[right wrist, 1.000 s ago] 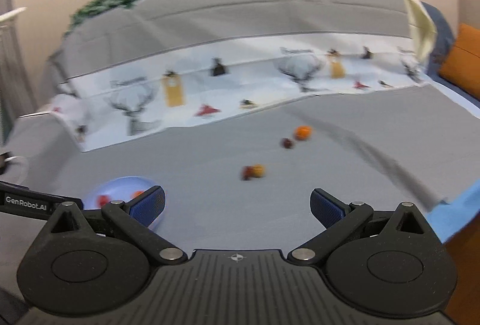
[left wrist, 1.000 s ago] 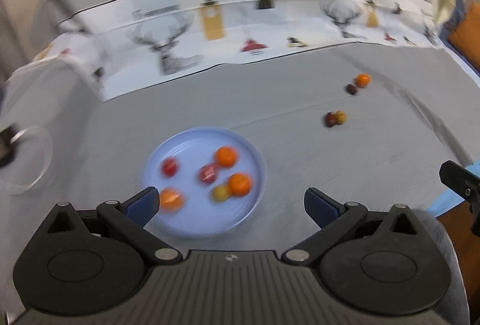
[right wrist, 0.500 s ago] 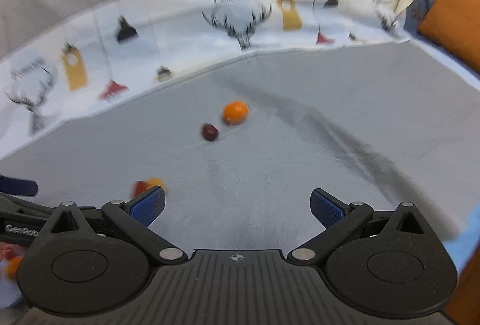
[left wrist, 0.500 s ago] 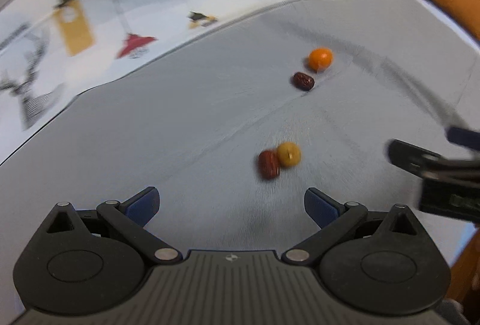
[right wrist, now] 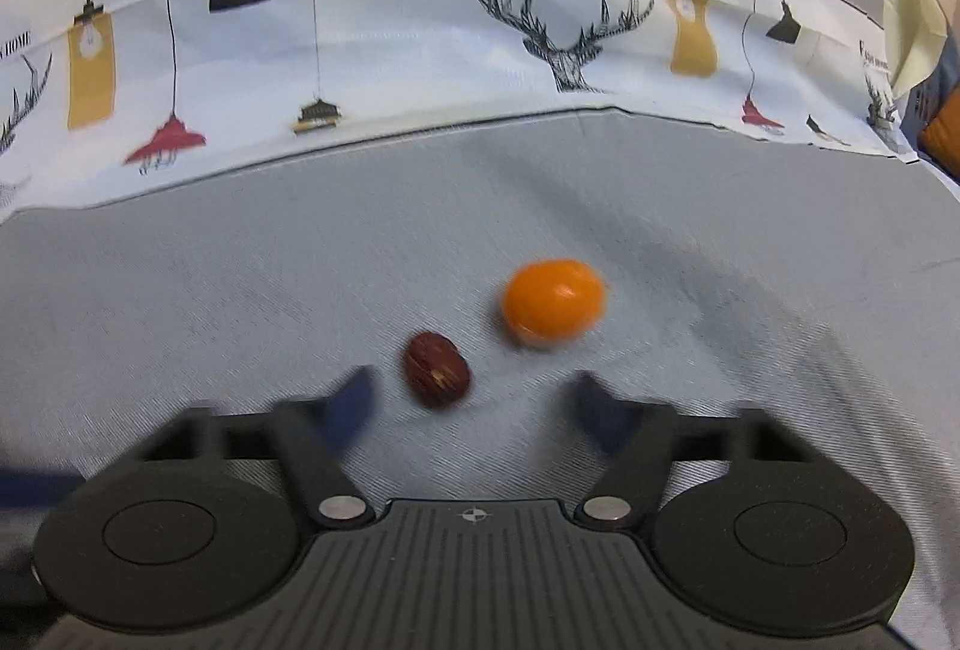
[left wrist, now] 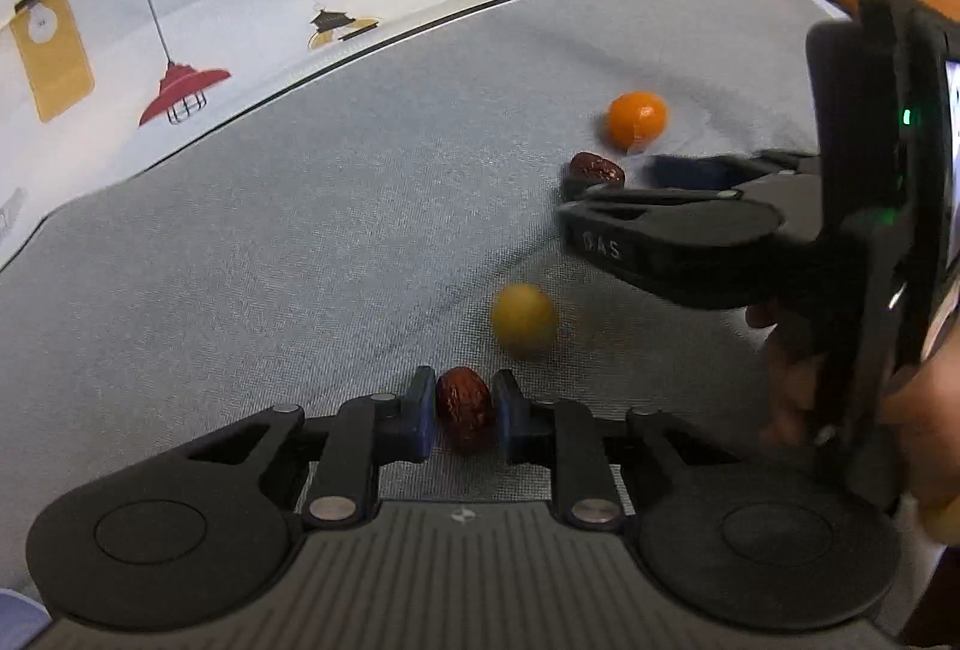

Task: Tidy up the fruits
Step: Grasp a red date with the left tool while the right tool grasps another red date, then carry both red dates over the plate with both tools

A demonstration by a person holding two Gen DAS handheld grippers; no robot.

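Fruits: two red dates [left wrist: 465,407] [left wrist: 595,168], one orange kumquat [left wrist: 636,119], one yellow fruit [left wrist: 523,317].

text: "fashion home" | on: printed cloth [right wrist: 420,50] | elsewhere: unreadable

Open grey cloth [left wrist: 270,260] left of the fruit, free to cross. Right side blocked by right gripper [left wrist: 606,182] beside second red date [left wrist: 597,169] and orange fruit [left wrist: 636,119]; yellow fruit [left wrist: 523,317] just ahead.
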